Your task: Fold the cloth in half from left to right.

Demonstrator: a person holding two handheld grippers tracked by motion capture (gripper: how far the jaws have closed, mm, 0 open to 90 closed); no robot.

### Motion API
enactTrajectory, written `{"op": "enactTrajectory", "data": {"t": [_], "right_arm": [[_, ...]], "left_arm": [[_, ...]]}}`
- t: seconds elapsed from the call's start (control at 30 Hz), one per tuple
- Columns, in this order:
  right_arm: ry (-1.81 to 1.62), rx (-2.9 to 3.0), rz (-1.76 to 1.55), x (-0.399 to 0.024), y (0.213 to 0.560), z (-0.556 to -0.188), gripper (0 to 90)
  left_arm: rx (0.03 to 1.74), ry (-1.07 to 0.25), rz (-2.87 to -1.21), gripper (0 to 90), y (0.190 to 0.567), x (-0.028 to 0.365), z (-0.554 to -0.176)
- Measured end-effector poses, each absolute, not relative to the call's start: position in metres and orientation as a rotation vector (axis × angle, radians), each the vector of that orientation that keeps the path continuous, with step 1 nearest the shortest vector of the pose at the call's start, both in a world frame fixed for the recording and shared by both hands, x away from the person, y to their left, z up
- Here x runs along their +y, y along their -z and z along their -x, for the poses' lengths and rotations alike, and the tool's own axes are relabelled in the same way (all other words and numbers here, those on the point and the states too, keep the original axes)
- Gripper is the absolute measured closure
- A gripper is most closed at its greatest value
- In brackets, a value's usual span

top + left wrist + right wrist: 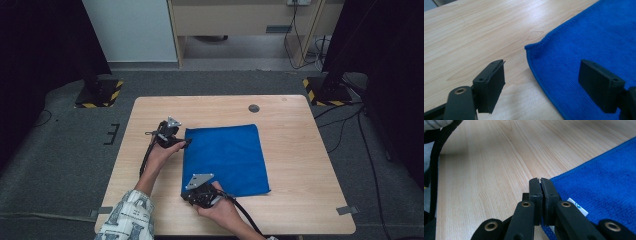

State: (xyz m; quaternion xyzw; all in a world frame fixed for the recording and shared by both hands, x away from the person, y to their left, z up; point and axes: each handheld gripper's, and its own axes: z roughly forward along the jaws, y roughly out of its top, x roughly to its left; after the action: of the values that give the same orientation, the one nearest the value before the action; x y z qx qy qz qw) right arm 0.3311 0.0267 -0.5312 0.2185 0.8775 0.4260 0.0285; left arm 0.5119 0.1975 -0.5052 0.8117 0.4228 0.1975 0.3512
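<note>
A blue cloth (226, 159) was laid flat on the wooden counter (295, 150), slightly left of its middle. The left hand-held gripper (186, 143) was held at the cloth's far left corner with its jaws spread, one over bare wood and one over the fabric, the corner lying between them ungripped. The right hand-held gripper (541, 185) was seen at the near left corner with its jaws pressed together, the blue hem (547, 230) and a white label (578, 207) of the cloth being pinched between them.
</note>
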Motion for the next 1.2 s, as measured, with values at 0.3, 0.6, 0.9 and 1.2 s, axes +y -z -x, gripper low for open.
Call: {"op": "enactTrajectory", "data": {"t": [0.3,0.6,0.9,1.2], "right_arm": [[-1.282,2.685,-0.68,0.026,0.525,-0.328,87.2],[-1.295,2.673,-0.715,0.026,0.524,-0.328,87.7],[-1.312,2.66,-0.724,0.023,0.518,-0.327,88.0],[-1.305,2.628,-0.735,0.026,0.511,-0.324,88.9]], "left_arm": [[1.127,-0.506,-2.14,30.2,0.512,0.193,-0.532],[1.115,-0.484,-2.138,49.1,0.525,0.193,-0.539],[1.076,-0.448,-2.132,84.0,0.525,0.192,-0.54],[1.112,-0.445,-2.061,86.6,0.505,0.189,-0.533]]}}
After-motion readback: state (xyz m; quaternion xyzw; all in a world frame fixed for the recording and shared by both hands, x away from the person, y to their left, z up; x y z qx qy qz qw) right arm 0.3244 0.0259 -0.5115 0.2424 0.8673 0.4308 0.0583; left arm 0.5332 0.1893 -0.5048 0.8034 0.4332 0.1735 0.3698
